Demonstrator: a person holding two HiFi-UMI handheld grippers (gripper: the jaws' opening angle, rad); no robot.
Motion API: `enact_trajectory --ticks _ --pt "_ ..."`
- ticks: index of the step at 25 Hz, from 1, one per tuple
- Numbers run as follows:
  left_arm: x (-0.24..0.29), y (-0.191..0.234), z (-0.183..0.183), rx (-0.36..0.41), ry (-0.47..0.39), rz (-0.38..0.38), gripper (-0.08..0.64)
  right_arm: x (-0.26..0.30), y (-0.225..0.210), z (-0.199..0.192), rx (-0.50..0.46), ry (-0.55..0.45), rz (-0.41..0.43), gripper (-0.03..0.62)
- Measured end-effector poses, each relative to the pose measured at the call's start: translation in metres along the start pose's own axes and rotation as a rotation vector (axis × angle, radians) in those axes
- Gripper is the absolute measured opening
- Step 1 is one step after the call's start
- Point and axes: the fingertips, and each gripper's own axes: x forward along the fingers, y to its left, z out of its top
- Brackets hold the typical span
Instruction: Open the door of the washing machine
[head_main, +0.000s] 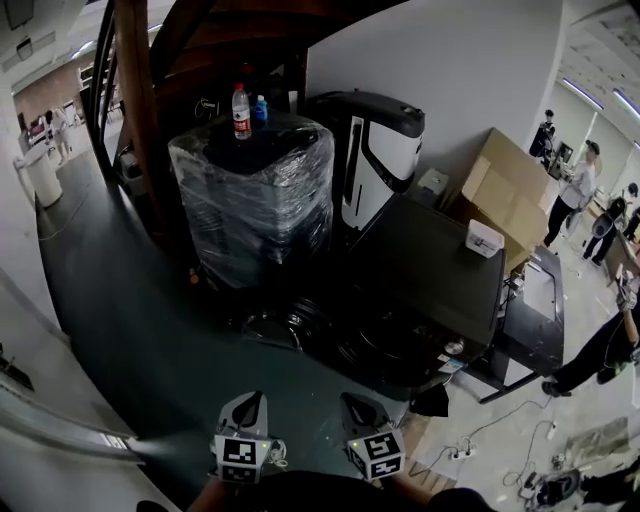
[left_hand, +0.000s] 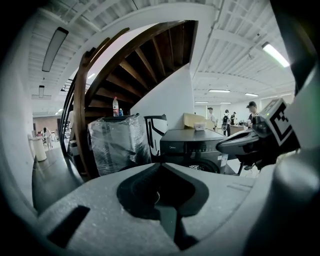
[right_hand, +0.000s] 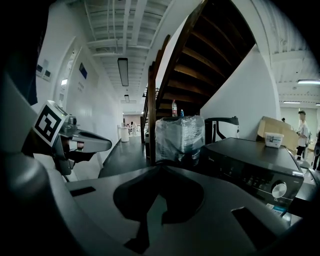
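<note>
while both tools hang low at the bottom edge of the head view, neither has reached the machine, so i judge this to be the approach step, before any contact with the door. the left gripper (head_main: 252, 402), at lower centre-left, has its jaws pressed together on nothing; its own view shows the two tips meeting with only air ahead. the right gripper (head_main: 355, 405), just to its right, is likewise closed and empty. beyond them a stretch of dark floor lies between the tools and the washing machine (head_main: 430, 270), a dark box at centre right of the head view. its round door (left_hand: 202, 167) peeks over the tool body at the centre of the left gripper view and looks closed, though the front is too dark to pick out a handle. a small white box (head_main: 484, 238) rests on the machine's top. farther off, at upper centre, stands a film-wrapped stack (head_main: 255, 195) with a water bottle (head_main: 241, 110) on it. the next move, as i read it, calls for closing the gap, parting one pair of jaws, and finding the door's edge or recess to pull.
</note>
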Motion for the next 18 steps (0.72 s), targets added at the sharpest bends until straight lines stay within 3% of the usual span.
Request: enact_trajectory --ticks 18 --pt "-0.065 -0.068 -0.013 -0.005 -0.024 0.037 0.017 -0.068 0.016 -0.023 -0.014 -0.015 0.071 0.002"
